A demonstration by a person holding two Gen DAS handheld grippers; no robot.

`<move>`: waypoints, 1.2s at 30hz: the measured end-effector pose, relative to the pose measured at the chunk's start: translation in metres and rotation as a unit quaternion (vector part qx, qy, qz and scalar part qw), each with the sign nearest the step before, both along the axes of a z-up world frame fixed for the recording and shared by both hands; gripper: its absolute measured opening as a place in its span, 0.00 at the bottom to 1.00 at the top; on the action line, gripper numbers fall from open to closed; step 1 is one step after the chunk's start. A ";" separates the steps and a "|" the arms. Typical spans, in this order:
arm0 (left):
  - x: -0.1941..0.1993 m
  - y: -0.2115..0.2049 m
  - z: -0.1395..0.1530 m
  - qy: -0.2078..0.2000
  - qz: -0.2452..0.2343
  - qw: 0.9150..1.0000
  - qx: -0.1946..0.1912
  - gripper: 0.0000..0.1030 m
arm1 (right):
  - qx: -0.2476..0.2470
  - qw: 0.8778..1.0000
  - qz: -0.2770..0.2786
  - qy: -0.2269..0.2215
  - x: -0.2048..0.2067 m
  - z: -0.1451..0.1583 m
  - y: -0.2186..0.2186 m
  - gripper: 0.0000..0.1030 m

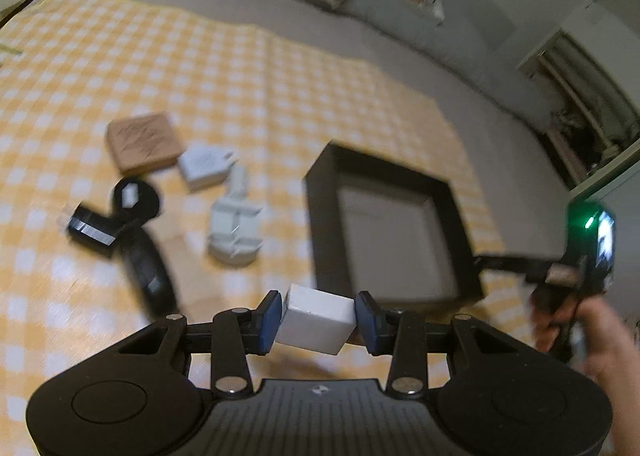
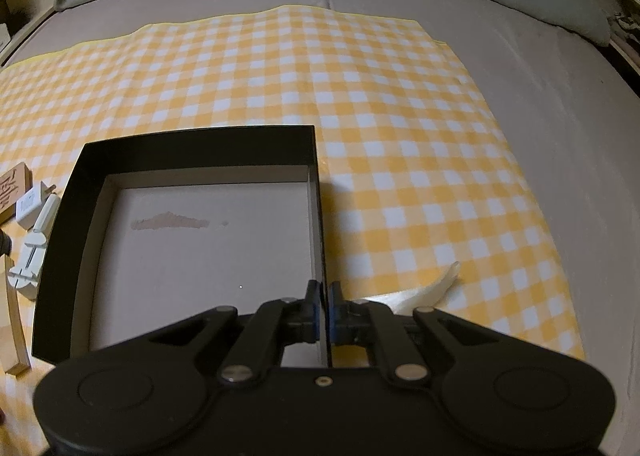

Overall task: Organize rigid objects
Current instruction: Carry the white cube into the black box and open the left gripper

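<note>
Nearest in the left wrist view: left gripper (image 1: 319, 321) clenched on a white cube (image 1: 316, 319), tilted, lifted above the checkered cloth (image 1: 240, 68). Only here visible: tan block (image 1: 142, 146), white charger (image 1: 202, 166), white tool (image 1: 236, 222), black parts (image 1: 120, 216), clustered left of the black box (image 1: 320, 224). In the right wrist view: right gripper (image 2: 325, 310) pinching the box's right wall. Only here seen clearly: bare box floor, wide free cloth to the right.

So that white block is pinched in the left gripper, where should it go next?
Probably carry it right, over the black box. The left gripper clamps the white block clear of the cloth, the box is empty, and the right gripper grips the box's wall, steadying it.
</note>
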State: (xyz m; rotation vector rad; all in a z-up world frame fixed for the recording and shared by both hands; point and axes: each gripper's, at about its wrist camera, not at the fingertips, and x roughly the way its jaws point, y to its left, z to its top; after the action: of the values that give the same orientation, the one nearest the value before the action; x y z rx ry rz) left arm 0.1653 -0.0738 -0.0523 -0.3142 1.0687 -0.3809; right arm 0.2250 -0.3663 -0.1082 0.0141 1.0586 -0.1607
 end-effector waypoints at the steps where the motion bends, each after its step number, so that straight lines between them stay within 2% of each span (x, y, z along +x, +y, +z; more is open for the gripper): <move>1: 0.003 -0.005 0.004 -0.005 0.001 1.000 -0.006 0.41 | -0.001 1.000 0.003 0.000 -0.001 0.000 0.001 0.04; 8: 0.033 -0.037 0.021 -0.035 0.011 0.999 -0.035 0.41 | 0.004 1.000 0.024 -0.004 -0.001 0.001 0.003 0.03; 14: 0.069 -0.068 0.012 -0.047 0.022 0.998 -0.034 0.41 | 0.005 0.999 0.046 -0.005 -0.003 0.003 0.011 0.03; 22: 0.111 -0.106 -0.011 -0.078 0.034 0.996 0.002 0.41 | 0.009 0.998 0.057 -0.005 -0.006 0.005 0.011 0.03; 31: 0.137 -0.105 -0.037 -0.088 0.047 0.993 0.056 0.41 | 0.012 0.998 0.061 -0.002 -0.005 0.004 0.010 0.03; 36: 0.140 -0.104 -0.040 -0.092 0.058 0.993 0.047 0.47 | 0.011 0.998 0.061 -0.002 -0.004 0.004 0.009 0.03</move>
State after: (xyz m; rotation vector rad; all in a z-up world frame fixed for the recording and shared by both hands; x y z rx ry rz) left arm 0.3055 -0.1781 -0.0925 -0.2514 0.8792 -0.2495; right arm 0.2209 -0.3574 -0.1042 -0.0298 1.0548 -0.0379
